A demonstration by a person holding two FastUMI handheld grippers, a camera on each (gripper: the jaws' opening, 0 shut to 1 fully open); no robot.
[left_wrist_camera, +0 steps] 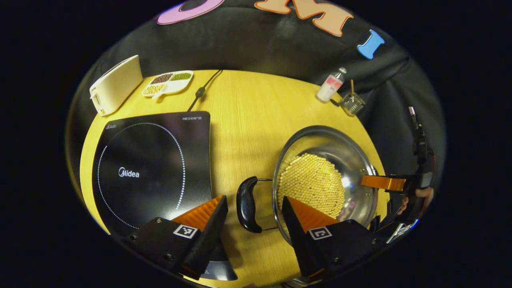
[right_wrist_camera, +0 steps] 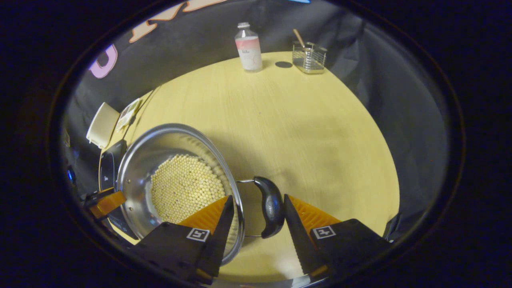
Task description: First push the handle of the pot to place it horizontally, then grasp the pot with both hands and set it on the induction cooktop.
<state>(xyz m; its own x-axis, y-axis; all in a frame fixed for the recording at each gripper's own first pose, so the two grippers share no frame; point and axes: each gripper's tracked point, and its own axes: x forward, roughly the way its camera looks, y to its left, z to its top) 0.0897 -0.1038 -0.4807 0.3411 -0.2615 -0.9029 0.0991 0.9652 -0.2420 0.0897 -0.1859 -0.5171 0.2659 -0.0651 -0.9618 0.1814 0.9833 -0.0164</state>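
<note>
- On the yellow desk (right_wrist_camera: 312, 132) the pot (left_wrist_camera: 352, 160) sits just right of the induction cooktop (left_wrist_camera: 152, 168), not on it, with a bed of pale beads (left_wrist_camera: 312, 186) in its bottom.
- The pot has two black side handles. My left claw (left_wrist_camera: 254, 210) stands with its fingers apart, one on either side of the left handle (left_wrist_camera: 246, 204), neither pressing on it.
- My right claw (right_wrist_camera: 258, 210) is likewise spread wide: its left finger hangs over the pot's rim and its right finger lies just beside the right handle (right_wrist_camera: 272, 206), perhaps touching it; I can't be sure.
- Both handles look to lie level already, so I judge the pushing step done and the two-handed grasp is the step in hand.
- Next I need to close each claw squarely on its handle, then lift evenly so the beads do not slide, carry the pot left and set it inside the cooktop's dotted ring.
- Count: one pot, two handles, one cooktop, two claws.
- Also one white toaster (left_wrist_camera: 116, 85), one divided dish (left_wrist_camera: 168, 82), one bottle (right_wrist_camera: 248, 48), one wire holder (right_wrist_camera: 309, 57) at the desk's far edge.
</note>
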